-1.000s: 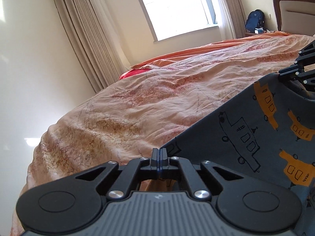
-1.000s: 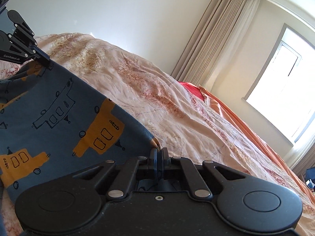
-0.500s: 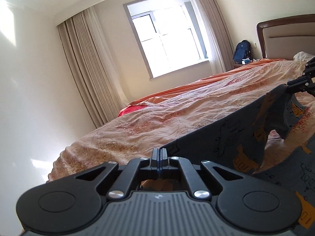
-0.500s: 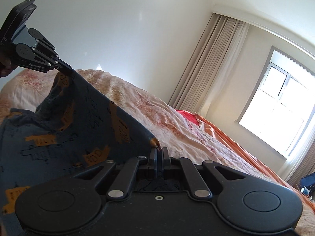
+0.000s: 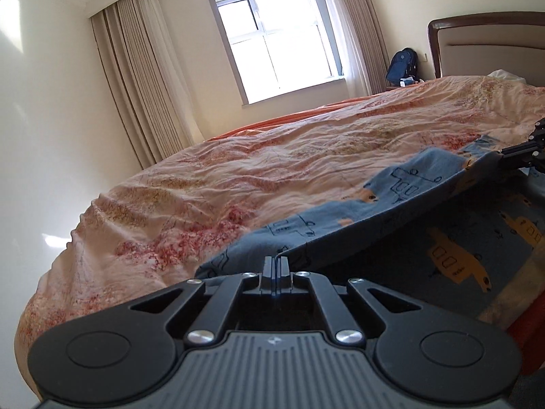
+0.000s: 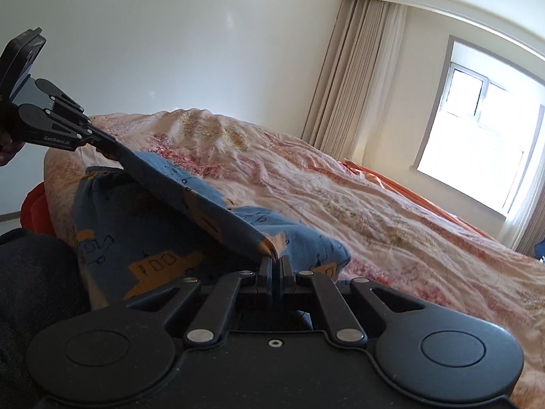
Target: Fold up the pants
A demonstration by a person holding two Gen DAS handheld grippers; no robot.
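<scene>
Bedroom: cream walls, tall beige pleated curtains (image 5: 143, 78), bright white-framed window (image 5: 276, 37). Wide bed covered by a wrinkled peach quilt with a red floral print (image 5: 238, 184), orange sheet edge (image 5: 299, 116) showing along its far side. Brown wooden headboard with beige padded panel (image 5: 490, 47) at right in the left wrist view, dark blue backpack (image 5: 402, 64) in the corner beside it.

Task item: blue cotton pants printed with orange vehicles and black line drawings (image 5: 449, 238). They lie at the near edge of the bed, partly on the quilt, with one edge lifted off it and stretched in a straight line between the two grippers. Fabric under the lifted edge sags in folds; the lower layer (image 6: 143, 238) lies near the bed edge.

Left gripper (image 5: 276, 263): black two-finger unit, jaws together, clamped on one corner of the lifted pants edge. In the right wrist view the same gripper (image 6: 114, 148) comes in from the upper left, fingers pinched on the cloth, a dark hand (image 6: 5, 146) barely visible behind it at the frame edge.

Right gripper (image 6: 276, 261): jaws together, clamped on the other corner, an orange patch of print right at the fingertips. Its tip (image 5: 511, 152) shows at the far right of the left wrist view, gripping the cloth.

Dark grey textured fabric (image 6: 34, 289) fills the lower left of the right wrist view; cannot tell what it is. Red-orange cloth (image 6: 34, 211) sits just beyond it, below the quilt edge.
</scene>
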